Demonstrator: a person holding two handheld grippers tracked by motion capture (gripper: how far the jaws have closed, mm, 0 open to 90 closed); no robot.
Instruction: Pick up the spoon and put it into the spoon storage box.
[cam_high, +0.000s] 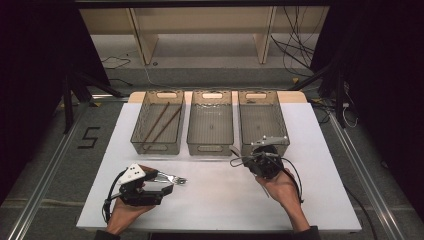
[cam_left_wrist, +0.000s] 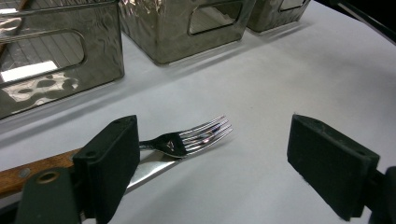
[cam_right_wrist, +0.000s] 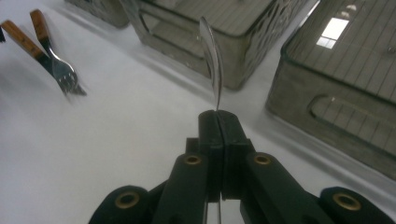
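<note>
The person's two forearms come in at the near edge of the white table (cam_high: 220, 200), one gripper in each hand. At the far side of the table stand three clear plastic bins in a row: the left bin (cam_high: 158, 121) holds two brown chopsticks (cam_high: 161, 124) lying slantwise, the middle bin (cam_high: 211, 121) and the right bin (cam_high: 261, 120) show bare ribbed floors. The left gripper (cam_left_wrist: 212, 163) rests low on the table at the near left, its jaws spread wide with nothing between the pads. Just beside its left jaw lie a fork (cam_left_wrist: 194, 137) and a knife (cam_left_wrist: 144, 170), both with wooden handles, overlapping on the table; the fork's tines point away from the gripper. The right gripper (cam_right_wrist: 218, 116) is raised near the front wall of the right bin, jaws pressed together on the handle of a metal spoon (cam_right_wrist: 212, 58). The spoon stands up from the pads, its bowl turned edge-on, in front of the middle bin's near corner.
</note>
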